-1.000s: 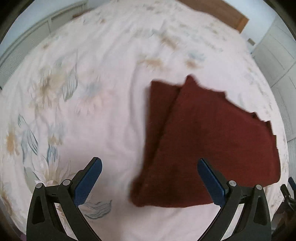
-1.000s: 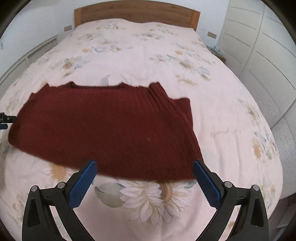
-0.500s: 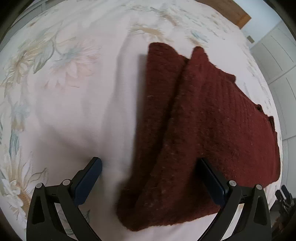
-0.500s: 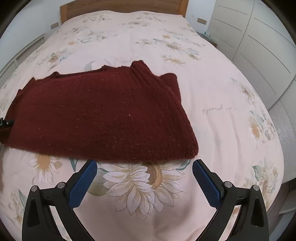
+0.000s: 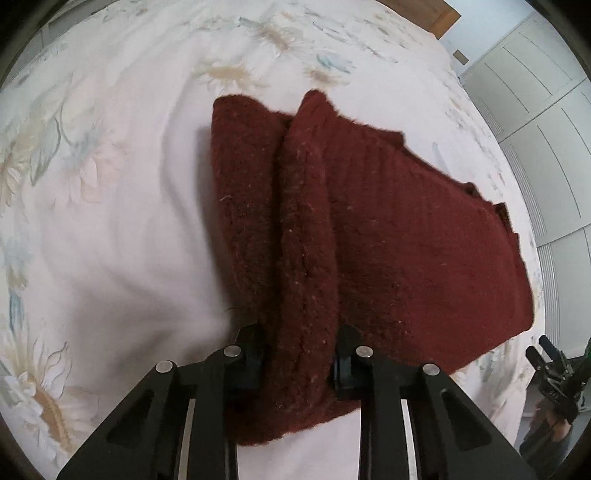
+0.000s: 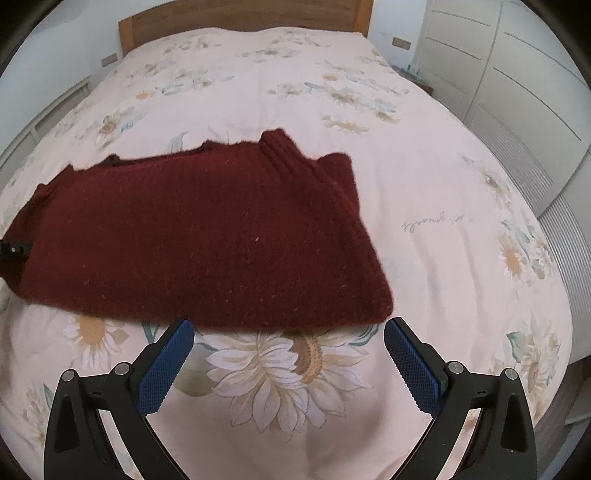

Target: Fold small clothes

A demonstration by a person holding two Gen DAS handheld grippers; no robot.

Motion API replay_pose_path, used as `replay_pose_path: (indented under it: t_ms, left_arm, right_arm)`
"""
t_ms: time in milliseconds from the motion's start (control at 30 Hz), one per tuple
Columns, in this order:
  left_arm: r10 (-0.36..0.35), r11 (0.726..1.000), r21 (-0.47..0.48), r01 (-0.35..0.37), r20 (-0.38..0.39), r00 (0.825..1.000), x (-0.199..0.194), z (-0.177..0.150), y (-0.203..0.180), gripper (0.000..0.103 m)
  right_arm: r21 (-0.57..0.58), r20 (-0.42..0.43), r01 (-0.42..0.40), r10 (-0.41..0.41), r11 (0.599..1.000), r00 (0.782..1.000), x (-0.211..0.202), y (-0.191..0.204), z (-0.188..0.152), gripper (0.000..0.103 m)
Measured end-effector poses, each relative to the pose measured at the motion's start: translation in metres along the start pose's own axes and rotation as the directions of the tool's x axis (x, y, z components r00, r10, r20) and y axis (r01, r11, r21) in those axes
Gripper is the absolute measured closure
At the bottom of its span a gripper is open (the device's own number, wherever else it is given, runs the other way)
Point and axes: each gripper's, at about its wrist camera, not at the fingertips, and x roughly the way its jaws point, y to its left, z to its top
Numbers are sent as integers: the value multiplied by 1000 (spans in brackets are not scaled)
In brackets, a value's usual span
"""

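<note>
The left gripper (image 5: 299,360) is closing on the near left end of the dark red knitted woollen sweater (image 5: 369,236). A thick ridge of doubled knit sits between its 2 jaws, and the pads already press on it from both sides. The right gripper (image 6: 288,363) is released: its 2 blue ribbed pads (image 6: 166,369) stand wide apart with only bedding between them, just short of the sweater's near edge.

The sweater lies flat ahead of both grippers on the pale floral-print bed cover (image 6: 443,258). It is already folded into a broad rectangular band, with the ribbed collar on the far edge. Beyond it stand a wooden headboard (image 6: 240,14) and white panelled wardrobe doors (image 6: 517,92).

Step in hand, as judged: securing both near corners for the next fold. The left grip is nearly made; the right is not yet placed.

The next move calls for the right gripper to advance to the near right corner, straddle the full stack of layers and clamp. Both grippers then lift together and carry the edge over.
</note>
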Motion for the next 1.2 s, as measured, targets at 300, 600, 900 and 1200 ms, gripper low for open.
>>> replay_pose_path:
  t_ms: [300,600,900,1200]
  left_arm:
    - [-160,987,22,160,12,987,-49,25,-68,84]
    - [-186,965,188,181,8,983,-51,64,-199,85]
    - [-147,921,355,163,-73,986,31,48,-348,85]
    - [68,907,421,-30,-76,995,116,3,-385,83]
  right_arm:
    - [60,70,-31,27,998,997,-17,-31,11,0]
    - [115,112,-28,15,993,994,-30,-74,14,0]
    - [169,83,14,-29,985,996,-30,-113,-1,0]
    - [167,-11,31,-29,985,1000,-12,-119,-25,0]
